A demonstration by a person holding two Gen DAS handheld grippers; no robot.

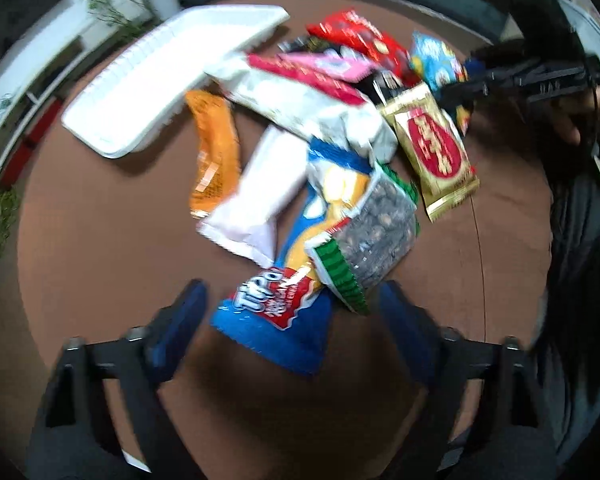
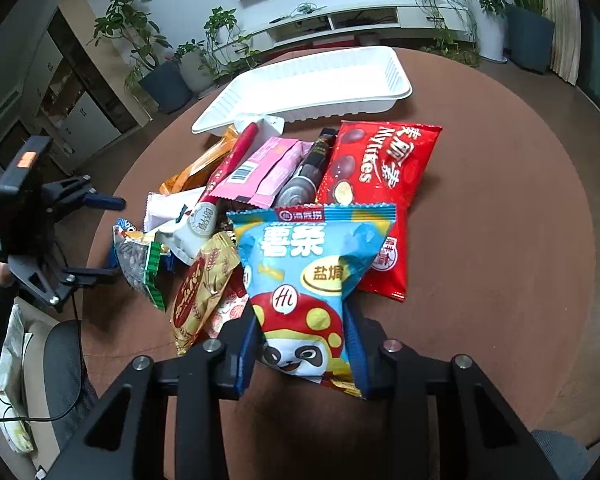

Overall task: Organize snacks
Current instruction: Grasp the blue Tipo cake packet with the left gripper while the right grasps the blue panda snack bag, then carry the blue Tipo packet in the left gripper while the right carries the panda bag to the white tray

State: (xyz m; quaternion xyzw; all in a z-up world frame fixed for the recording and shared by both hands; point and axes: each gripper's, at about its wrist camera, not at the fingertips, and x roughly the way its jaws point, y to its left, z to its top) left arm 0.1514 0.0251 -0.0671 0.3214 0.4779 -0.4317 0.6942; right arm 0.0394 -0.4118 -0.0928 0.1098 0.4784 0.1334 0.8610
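Observation:
A pile of snack packets lies on a round brown table point(image 2: 500, 240). In the right wrist view my right gripper point(image 2: 306, 356) has both fingers against the sides of a light blue panda packet point(image 2: 308, 276). Behind it lie a red Mylikes bag point(image 2: 376, 188) and a pink packet point(image 2: 268, 168). An empty white tray point(image 2: 312, 84) stands at the back. In the left wrist view my left gripper point(image 1: 288, 312) is open, its fingers either side of a blue chip bag point(image 1: 284, 312). A seed packet point(image 1: 376, 240) lies on that bag. The tray point(image 1: 156, 76) is at upper left.
A gold and red packet point(image 1: 436, 152), an orange packet point(image 1: 214, 156) and a white packet point(image 1: 256, 196) lie in the pile. The right gripper shows at upper right in the left wrist view point(image 1: 456, 92). The left gripper shows at the left of the right wrist view point(image 2: 108, 236). Potted plants point(image 2: 168, 68) stand beyond the table.

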